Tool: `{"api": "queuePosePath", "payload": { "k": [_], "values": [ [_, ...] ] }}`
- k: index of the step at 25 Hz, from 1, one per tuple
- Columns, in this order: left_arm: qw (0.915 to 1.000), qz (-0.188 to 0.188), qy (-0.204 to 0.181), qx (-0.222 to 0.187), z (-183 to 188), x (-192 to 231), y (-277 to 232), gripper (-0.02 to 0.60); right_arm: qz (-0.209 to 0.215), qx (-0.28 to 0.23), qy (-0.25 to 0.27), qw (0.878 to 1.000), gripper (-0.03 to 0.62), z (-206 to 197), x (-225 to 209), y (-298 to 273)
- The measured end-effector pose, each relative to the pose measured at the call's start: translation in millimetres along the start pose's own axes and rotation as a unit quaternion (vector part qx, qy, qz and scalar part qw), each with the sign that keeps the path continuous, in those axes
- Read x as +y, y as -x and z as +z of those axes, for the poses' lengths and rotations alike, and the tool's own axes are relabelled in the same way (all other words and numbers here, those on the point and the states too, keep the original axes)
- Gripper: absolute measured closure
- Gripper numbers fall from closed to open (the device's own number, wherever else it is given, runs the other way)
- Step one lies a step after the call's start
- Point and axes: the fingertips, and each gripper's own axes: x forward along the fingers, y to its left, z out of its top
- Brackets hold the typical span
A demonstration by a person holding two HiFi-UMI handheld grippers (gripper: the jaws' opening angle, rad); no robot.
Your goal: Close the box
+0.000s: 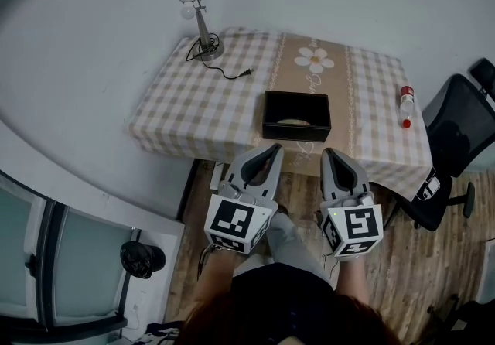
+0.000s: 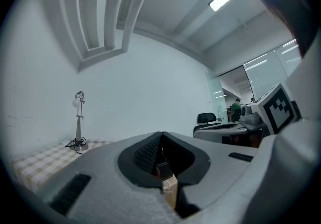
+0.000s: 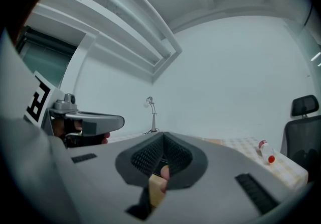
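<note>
The open black rectangular box (image 1: 296, 115) is being seen lying near the front edge of the checked-cloth table (image 1: 178, 111), its long axis running side to side. It is being faced from just short of that edge by the left gripper (image 1: 274, 148) and the right gripper (image 1: 331, 153). Both are being held with jaws together on nothing, about equally near. A metal desk lamp (image 1: 197, 18) is standing well apart.
</note>
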Motion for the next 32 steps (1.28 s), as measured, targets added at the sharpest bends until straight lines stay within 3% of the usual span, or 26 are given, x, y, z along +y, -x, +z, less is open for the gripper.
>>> {"api": "queuePosePath", "payload": {
  "k": [32],
  "values": [
    [0.9999, 0.004, -0.005, 0.011, -8.7, 74.7, -104.3, 0.555, 0.014, 0.015, 0.002, 1.0, 0.577, -5.7, -54.0, -113.7]
  ]
}}
